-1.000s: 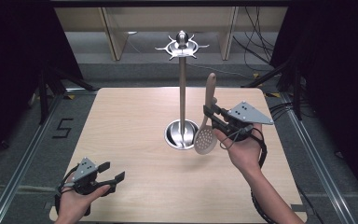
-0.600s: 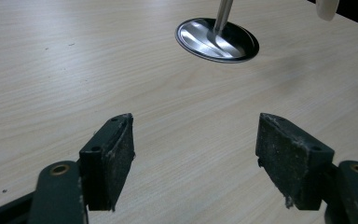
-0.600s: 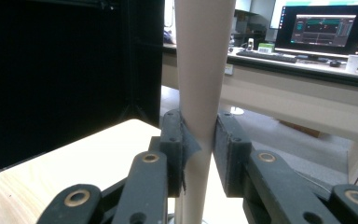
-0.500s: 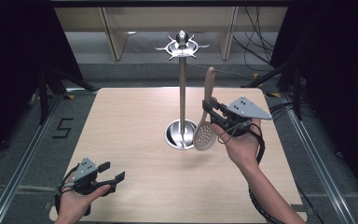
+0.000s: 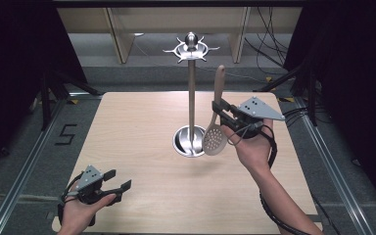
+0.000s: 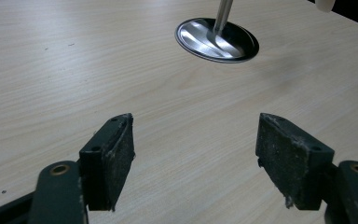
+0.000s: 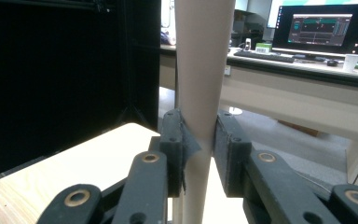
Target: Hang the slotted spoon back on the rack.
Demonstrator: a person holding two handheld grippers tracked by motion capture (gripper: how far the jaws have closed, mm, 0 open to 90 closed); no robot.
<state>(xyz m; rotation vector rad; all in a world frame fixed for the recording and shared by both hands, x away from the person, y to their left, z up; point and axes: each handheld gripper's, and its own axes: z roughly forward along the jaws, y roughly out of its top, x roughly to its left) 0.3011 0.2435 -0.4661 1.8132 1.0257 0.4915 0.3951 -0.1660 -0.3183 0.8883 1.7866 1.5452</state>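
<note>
Table (image 5: 142, 127) fills frame centre, metal stand (image 5: 191, 98) upright mid-frame. Right gripper (image 5: 223, 113), right of centre, jaws clamped on skimmer (image 5: 214, 132) handle, perforated head hanging beside stand base. Left gripper (image 5: 116, 181), lower left, jaws wide apart, holding nothing, above bare wood.

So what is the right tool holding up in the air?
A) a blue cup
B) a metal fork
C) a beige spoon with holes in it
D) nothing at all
C: the right tool is shut on the handle of a beige spoon with holes in it, held up beside the metal stand.
</note>
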